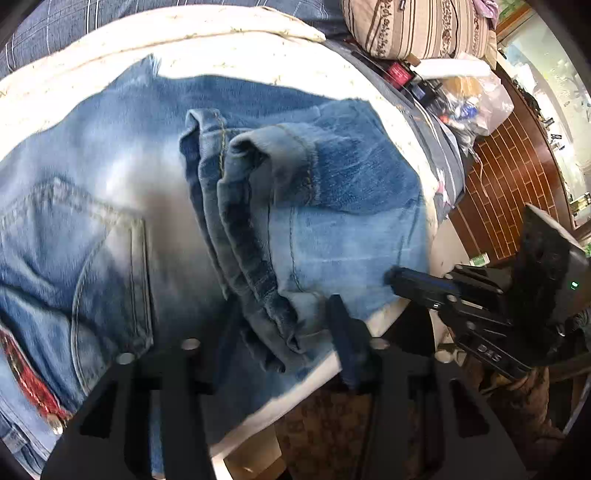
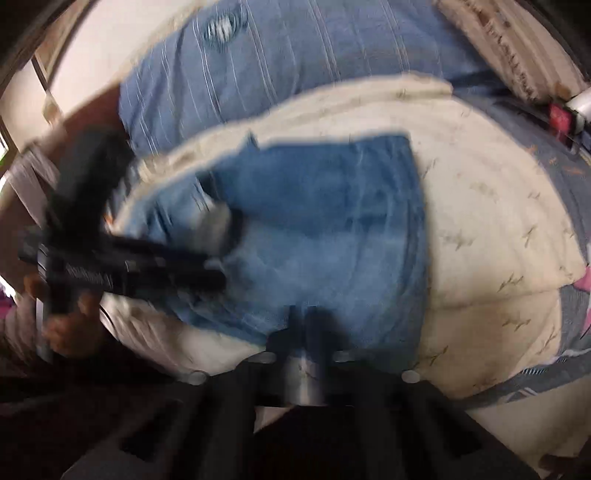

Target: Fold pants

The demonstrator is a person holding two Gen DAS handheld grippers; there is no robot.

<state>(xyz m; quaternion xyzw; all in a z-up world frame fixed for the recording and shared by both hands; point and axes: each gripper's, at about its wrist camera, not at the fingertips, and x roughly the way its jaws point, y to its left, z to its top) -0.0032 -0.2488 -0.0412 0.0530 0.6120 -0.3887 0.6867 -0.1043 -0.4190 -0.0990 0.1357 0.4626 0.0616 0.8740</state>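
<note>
The jeans point(image 1: 332, 192) are faded blue denim, pale and washed out across the seat and darker on the leg panel folded over toward two o'clock. They lie on a cream quilt point(image 1: 229, 40) spread over a bed. In the left wrist view a back pocket point(image 1: 92, 251) with curved stitching sits at nine o'clock, and a red patterned trim point(image 1: 26, 365) shows at eight o'clock. The two leg cuffs point(image 1: 258, 229) are doubled back and stand up as a thick ridge through the middle of the picture.

The left gripper point(image 1: 282, 332) points steeply down at the six o'clock edge with the bunched cuffs between its half-open fingers; one finger is lost in blur, so whether the pads press the cloth cannot be told. The right gripper point(image 1: 391, 275) comes in from four o'clock, its tip at the near edge of the denim. In its own view the right gripper point(image 2: 306, 317) has its fingers together at six o'clock over the jeans' edge; whether cloth is pinched between them is unclear.

The right wrist view is heavily smeared. There the left gripper point(image 2: 207, 266) is a dark streak at nine o'clock, with the hand point(image 2: 70, 332) holding it barely readable. A striped pillow point(image 1: 417, 26) at one o'clock is cut off by the frame.
</note>
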